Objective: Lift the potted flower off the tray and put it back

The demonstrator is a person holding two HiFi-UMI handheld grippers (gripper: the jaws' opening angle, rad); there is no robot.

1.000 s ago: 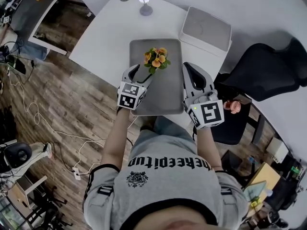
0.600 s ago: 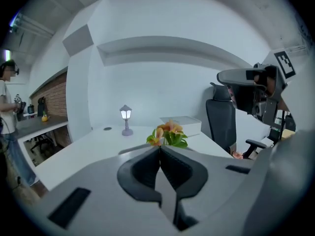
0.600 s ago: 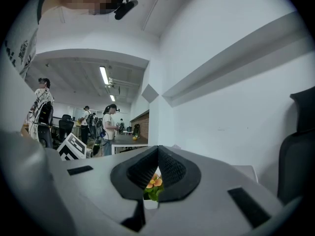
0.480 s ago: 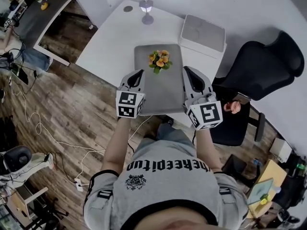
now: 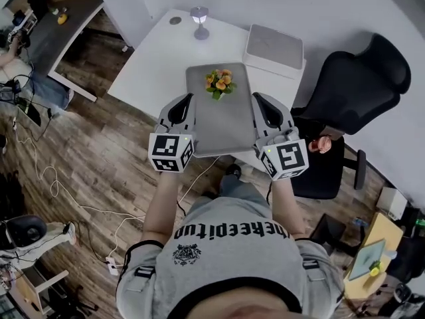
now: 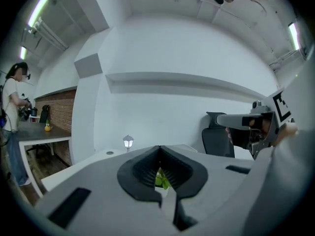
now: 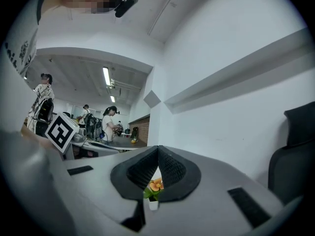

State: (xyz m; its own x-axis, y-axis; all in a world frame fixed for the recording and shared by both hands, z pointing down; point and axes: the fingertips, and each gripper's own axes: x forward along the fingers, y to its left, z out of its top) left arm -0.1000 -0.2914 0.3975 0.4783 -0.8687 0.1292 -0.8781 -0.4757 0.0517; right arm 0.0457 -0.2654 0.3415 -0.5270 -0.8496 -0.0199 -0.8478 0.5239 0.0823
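Observation:
The potted flower (image 5: 219,83), orange blooms over green leaves, stands at the far end of the grey tray (image 5: 222,121) on the white table. My left gripper (image 5: 188,97) hovers over the tray's left edge, nearer me than the flower and apart from it, its jaws shut on nothing. My right gripper (image 5: 257,97) hovers over the tray's right edge, also shut and empty. Green leaves (image 6: 160,180) show through the slit behind the closed left gripper (image 6: 159,149). The orange blooms (image 7: 155,185) and white pot (image 7: 153,204) show behind the closed right gripper (image 7: 158,148).
A small lamp (image 5: 199,13) and a grey-topped white box (image 5: 274,46) stand on the table beyond the tray. A black office chair (image 5: 358,78) is at the right. Cables lie on the wood floor at the left. People work at desks in the background (image 7: 110,124).
My left gripper, open around the flower a second ago, has drawn back toward me, risen and shut with nothing in it. The right gripper shifted slightly. The flower stays on the tray.

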